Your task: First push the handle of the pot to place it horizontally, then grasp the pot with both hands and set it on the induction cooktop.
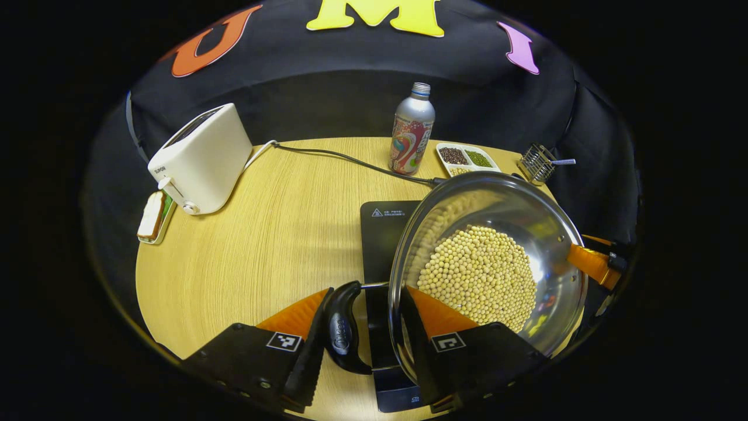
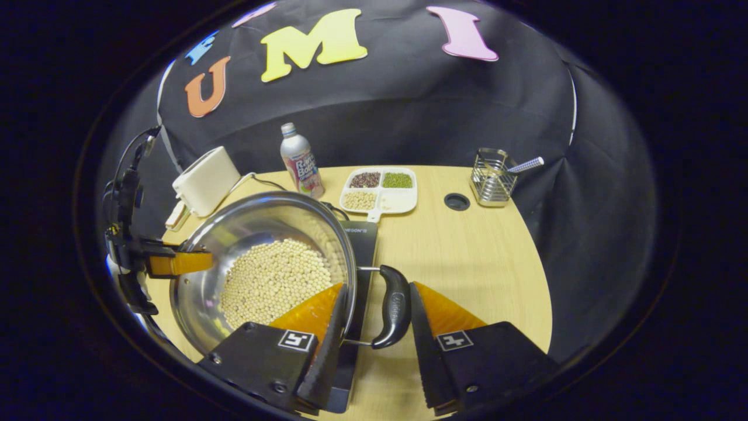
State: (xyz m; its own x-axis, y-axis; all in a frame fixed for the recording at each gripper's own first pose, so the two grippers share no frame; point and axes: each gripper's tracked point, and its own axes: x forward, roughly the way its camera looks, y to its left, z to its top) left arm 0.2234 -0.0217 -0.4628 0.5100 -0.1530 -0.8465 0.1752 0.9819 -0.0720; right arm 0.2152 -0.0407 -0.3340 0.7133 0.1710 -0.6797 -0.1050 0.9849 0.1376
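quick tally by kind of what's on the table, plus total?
Pot: 1
Induction cooktop: 1
Toaster: 1
Bottle: 1
Divided tray of beans: 1
Wire utensil holder: 1
Plate with bread: 1
Total: 7

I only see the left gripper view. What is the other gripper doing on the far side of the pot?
Observer: The right gripper has one finger inside the pot rim and one outside its black handle.
Operator: Is anything on the table behind the pot?
Observer: Yes, a round hole in the table, between the tray and the wire holder.
Operator: Is the tray full?
Observer: No. One of its four compartments is bare.
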